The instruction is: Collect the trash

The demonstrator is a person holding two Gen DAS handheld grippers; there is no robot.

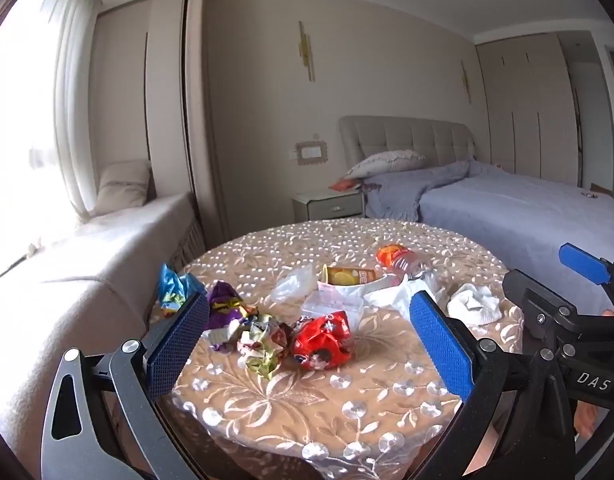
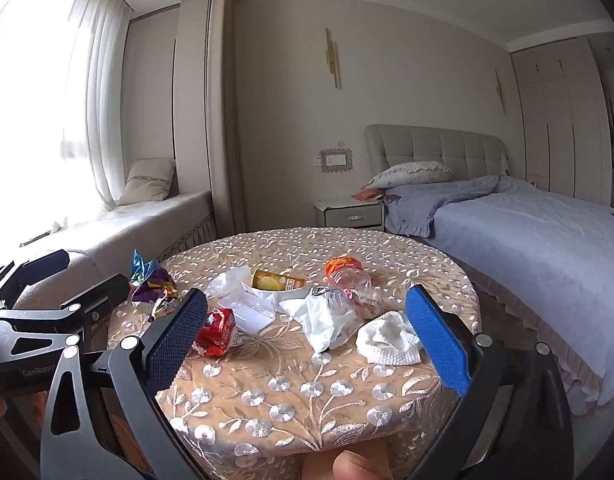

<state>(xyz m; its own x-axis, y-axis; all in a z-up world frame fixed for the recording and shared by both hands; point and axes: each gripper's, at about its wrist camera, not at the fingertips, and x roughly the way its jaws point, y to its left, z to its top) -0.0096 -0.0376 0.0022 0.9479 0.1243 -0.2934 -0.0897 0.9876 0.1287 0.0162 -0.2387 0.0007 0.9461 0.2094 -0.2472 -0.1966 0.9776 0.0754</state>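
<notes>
Trash lies on a round table with a floral embroidered cloth (image 1: 307, 400) (image 2: 307, 400). A red wrapper (image 1: 323, 340) (image 2: 217, 330), a crumpled green-white wrapper (image 1: 263, 344), a purple wrapper (image 1: 225, 306) (image 2: 155, 286) and a blue wrapper (image 1: 175, 284) (image 2: 141, 266) lie at the left. A yellow can (image 1: 349, 275) (image 2: 277, 280), an orange-capped plastic bottle (image 1: 399, 260) (image 2: 347, 272), a white plastic bag (image 2: 327, 318) and a white tissue wad (image 1: 473, 304) (image 2: 389, 338) lie further right. My left gripper (image 1: 307, 344) is open and empty above the near edge. My right gripper (image 2: 305, 338) is open and empty too.
A bed with a blue cover (image 1: 507, 208) (image 2: 547, 232) stands right of the table. A nightstand (image 1: 329, 204) (image 2: 349, 212) is behind it. A cushioned window bench (image 1: 87, 260) (image 2: 147, 224) runs along the left.
</notes>
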